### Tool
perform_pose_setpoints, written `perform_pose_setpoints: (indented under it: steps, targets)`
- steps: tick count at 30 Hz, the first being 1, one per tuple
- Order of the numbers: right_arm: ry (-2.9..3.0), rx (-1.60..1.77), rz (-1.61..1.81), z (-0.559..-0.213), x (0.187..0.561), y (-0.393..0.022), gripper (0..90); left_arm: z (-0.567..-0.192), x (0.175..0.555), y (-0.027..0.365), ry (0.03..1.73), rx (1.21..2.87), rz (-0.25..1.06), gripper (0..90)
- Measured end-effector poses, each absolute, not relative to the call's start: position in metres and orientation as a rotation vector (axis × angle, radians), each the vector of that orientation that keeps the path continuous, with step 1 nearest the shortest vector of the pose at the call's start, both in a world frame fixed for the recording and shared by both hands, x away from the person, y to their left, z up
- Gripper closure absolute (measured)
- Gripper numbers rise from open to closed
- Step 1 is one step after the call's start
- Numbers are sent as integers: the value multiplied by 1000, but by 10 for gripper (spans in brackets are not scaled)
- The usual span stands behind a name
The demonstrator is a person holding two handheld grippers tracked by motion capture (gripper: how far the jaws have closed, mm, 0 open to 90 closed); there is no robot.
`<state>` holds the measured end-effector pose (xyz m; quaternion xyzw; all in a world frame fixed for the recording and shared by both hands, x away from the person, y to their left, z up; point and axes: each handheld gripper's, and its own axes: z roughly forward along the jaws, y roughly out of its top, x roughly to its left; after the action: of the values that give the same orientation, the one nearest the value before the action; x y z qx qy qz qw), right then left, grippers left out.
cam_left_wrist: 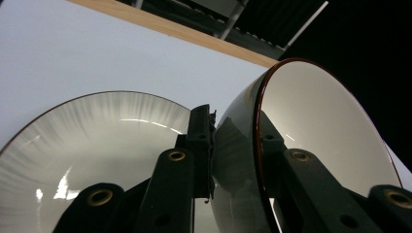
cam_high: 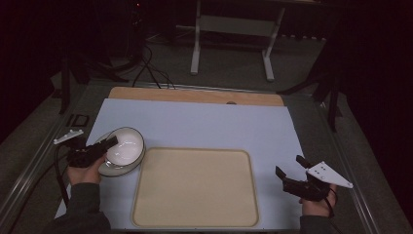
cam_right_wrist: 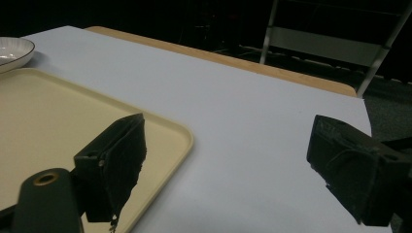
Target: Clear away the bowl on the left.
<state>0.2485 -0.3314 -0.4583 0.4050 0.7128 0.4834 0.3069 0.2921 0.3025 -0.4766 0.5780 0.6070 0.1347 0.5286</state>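
A white bowl [cam_high: 127, 146] with a dark red rim is tilted up at the left of the table, over a shallow white plate [cam_high: 113, 170]. My left gripper [cam_high: 113, 142] is shut on the bowl's rim. In the left gripper view one jaw presses the bowl's [cam_left_wrist: 320, 121] outer wall and the other its inside, with the left gripper [cam_left_wrist: 238, 141] clamped across the wall and the plate [cam_left_wrist: 97, 141] below. My right gripper [cam_high: 288, 165] stands open and holds nothing at the right of a beige tray [cam_high: 195, 187]. In the right gripper view the right gripper [cam_right_wrist: 233, 165] hovers over the mat by the tray's [cam_right_wrist: 48, 111] corner.
A pale blue-white mat [cam_high: 204, 126] covers the table, with a wooden strip [cam_high: 195, 95] along its far edge. Beyond the table stand a white frame [cam_high: 229, 29] and cables on the floor. The plate's rim [cam_right_wrist: 12, 51] shows far off in the right gripper view.
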Motion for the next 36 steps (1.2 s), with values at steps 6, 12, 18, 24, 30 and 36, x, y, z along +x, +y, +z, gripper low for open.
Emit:
perform_pose_setpoints:
  steps: [6, 12, 18, 24, 30, 36]
  targets:
    - [1885, 1070, 1278, -458, 249, -332, 139, -475, 291, 300, 1440, 1378, 320, 762]
    - [1890, 1068, 1277, -459, 249, -331, 139, -474, 291, 297, 1433, 1382, 316, 762]
    - [1886, 1066, 1277, -459, 249, -332, 139, -471, 291, 288, 1409, 1398, 317, 762]
    - [1886, 1066, 1277, -459, 249, -332, 139, -470, 292, 279, 1390, 1421, 315, 762]
    - [1886, 1066, 1277, -459, 249, -332, 139, -469, 292, 271, 1373, 1439, 312, 762]
    - [1889, 1064, 1272, -459, 249, -331, 139, -469, 293, 264, 1365, 1442, 310, 762]
